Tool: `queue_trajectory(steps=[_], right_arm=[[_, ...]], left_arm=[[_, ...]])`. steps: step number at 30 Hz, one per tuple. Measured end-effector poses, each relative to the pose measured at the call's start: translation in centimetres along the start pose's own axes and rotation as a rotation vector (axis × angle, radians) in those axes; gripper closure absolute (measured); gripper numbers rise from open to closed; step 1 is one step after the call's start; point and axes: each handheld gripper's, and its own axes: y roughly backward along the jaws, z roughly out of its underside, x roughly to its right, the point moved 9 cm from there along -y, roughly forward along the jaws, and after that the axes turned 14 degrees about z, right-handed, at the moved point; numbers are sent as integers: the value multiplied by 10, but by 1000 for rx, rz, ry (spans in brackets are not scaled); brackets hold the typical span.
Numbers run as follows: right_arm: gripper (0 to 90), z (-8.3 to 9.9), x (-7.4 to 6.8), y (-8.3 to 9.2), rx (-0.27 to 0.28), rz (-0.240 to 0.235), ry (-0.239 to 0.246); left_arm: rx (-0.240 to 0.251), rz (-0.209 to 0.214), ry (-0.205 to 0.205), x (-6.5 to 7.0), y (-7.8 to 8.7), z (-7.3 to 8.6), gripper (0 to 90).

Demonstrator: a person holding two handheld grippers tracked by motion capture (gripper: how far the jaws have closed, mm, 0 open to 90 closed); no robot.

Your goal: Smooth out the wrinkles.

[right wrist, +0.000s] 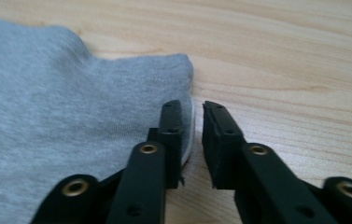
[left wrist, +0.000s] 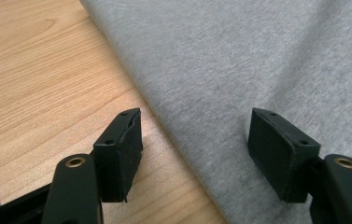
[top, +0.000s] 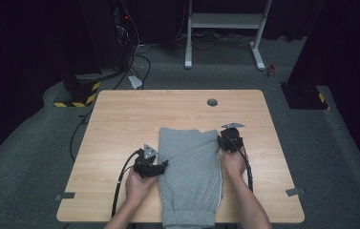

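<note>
On the desk [top: 120, 119] we see grey pants [top: 189, 167], soft, light and limp; best pinched at an edge. Left tool [left wrist: 194, 154] is spread; right tool [right wrist: 197, 140] stands slightly apart beside the hem, pinching nothing.

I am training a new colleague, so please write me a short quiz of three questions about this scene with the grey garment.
1. True or false: the left gripper has its jaws wide apart over the edge of the grey garment.
2. At which edge of the garment is the right gripper: A) waistband, B) the person's right edge, C) the person's left edge?
3. What does the garment lie on?

Key: 1 true; 2 B; 3 the wooden table.
</note>
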Motion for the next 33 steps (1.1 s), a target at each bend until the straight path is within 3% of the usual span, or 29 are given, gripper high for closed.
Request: queue_trajectory(steps=[2,4,6,8,10,13,14,17,21,24,25,27,28,31,33], right_arm=[[736,-3,-3,6,38,-3,8],[747,-9,-17,17,85,-59,30],[757,-10,-36,23,100,-117,86],[756,-10,-50,21,94,-148,120],[745,-4,-60,5,13,-176,131],[749,-9,-50,-5,32,-121,83],[736,-11,-43,-6,32,-78,84],[716,-14,-29,3,40,-78,27],[686,0,-35,32,80,-153,69],[662,18,-44,44,63,-204,97],[654,23,-45,43,46,-203,106],[663,33,-43,37,9,-157,153],[663,32,-40,35,33,-150,160],[631,30,-33,35,19,-112,141],[617,30,-32,40,34,-121,132]], left_arm=[[0,0,0,0,0,0,352],[1,-1,0,0,0,0,352],[0,0,0,0,0,0,352],[0,0,0,0,0,0,352],[0,0,1,0,0,0,352],[1,-1,0,0,0,0,352],[0,0,0,0,0,0,352],[1,0,2,0,0,0,352],[1,13,10,0,0,0,352],[13,25,17,2,2,-1,383],[24,37,19,6,2,-2,385],[21,73,0,15,1,-6,387],[14,76,-17,20,1,-8,386],[13,101,-42,31,1,-11,397],[-2,116,-56,35,1,-11,401]])
